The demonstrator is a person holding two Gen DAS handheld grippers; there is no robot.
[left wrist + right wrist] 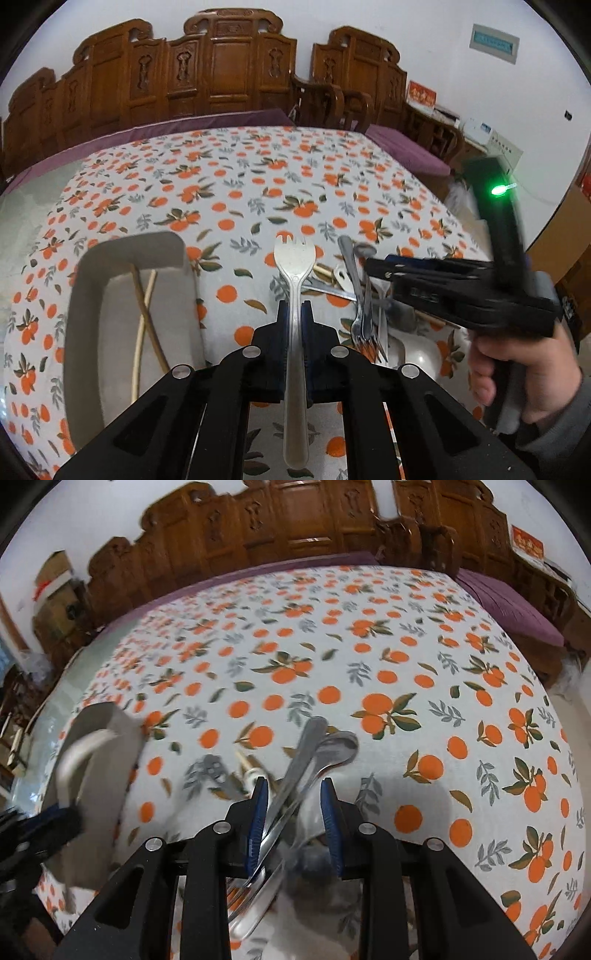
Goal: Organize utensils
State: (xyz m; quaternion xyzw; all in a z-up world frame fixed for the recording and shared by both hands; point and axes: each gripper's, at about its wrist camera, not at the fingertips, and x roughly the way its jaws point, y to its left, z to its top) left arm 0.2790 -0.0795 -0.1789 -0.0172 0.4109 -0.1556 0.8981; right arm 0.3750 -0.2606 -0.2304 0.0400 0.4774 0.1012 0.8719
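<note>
My left gripper (294, 317) is shut on the handle of a white plastic spork (290, 254), whose tined head points away from me above the cloth. To its left lies a grey tray (88, 295) holding two chopsticks (144, 317). A pile of metal utensils (360, 306), with forks, a spoon and a knife, lies to the right. My right gripper (293, 786) hovers open over that pile. A fork handle (306, 738) and a spoon (340, 747) pass between its blue pads (258, 812), which do not press on them. The spork (83, 746) shows blurred at the left.
The table wears a white cloth printed with oranges (258, 177). Carved wooden chairs (229, 74) and purple cushions (406, 147) line its far side. A hand (517, 376) holds the right gripper. Something white (417, 350) lies under the pile.
</note>
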